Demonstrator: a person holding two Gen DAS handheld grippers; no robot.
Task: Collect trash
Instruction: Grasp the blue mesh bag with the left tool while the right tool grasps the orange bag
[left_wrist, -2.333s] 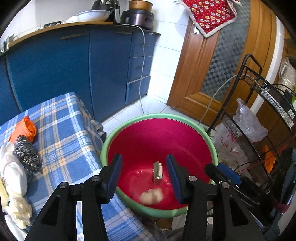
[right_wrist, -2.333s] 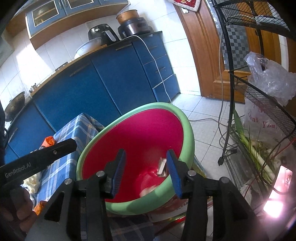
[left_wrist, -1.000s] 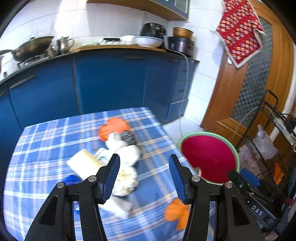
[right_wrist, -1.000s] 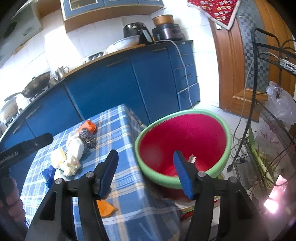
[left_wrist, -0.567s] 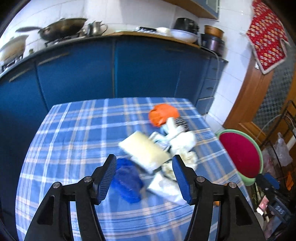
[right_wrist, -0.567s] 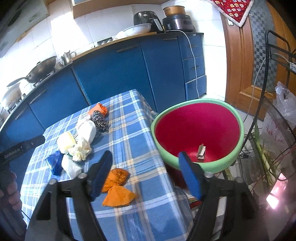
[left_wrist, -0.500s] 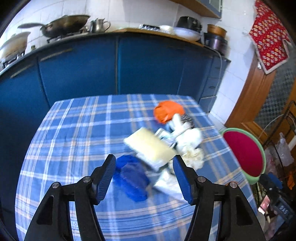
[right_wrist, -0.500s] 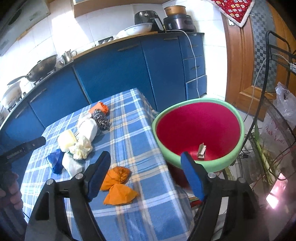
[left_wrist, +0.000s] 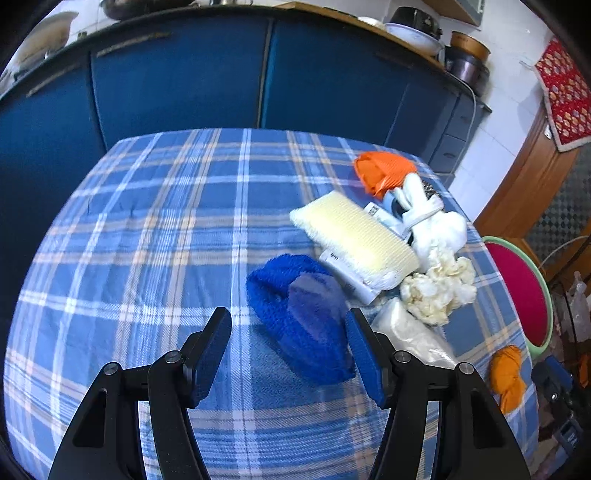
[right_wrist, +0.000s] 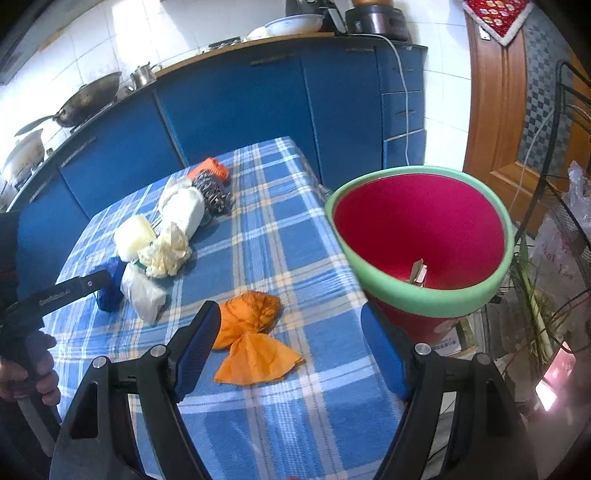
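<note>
Trash lies on the blue plaid tablecloth (left_wrist: 147, 240). A blue knitted cloth (left_wrist: 295, 317) sits just ahead of my left gripper (left_wrist: 288, 332), partly between its open fingers and close to the right pad, which does not press on it. Beside it are a pale yellow sponge (left_wrist: 354, 240), a white rag (left_wrist: 436, 221), crumpled cream paper (left_wrist: 439, 288) and a clear bag (left_wrist: 406, 332). My right gripper (right_wrist: 291, 332) stands open above crumpled orange paper (right_wrist: 251, 332). The red basin with a green rim (right_wrist: 432, 299) stands off the table's right edge, with a small wrapper (right_wrist: 419, 273) inside.
An orange net (left_wrist: 384, 171) and a steel scourer (right_wrist: 212, 194) lie at the far end of the pile. Blue cabinets (right_wrist: 240, 103) run behind the table. A wire rack (right_wrist: 569, 206) and a wooden door (right_wrist: 495, 96) are at the right. A hand (right_wrist: 26, 365) holds the left gripper.
The left gripper swung from the basin to the table and came down close over the blue cloth. The right gripper sank toward the orange paper and its jaws spread wider.
</note>
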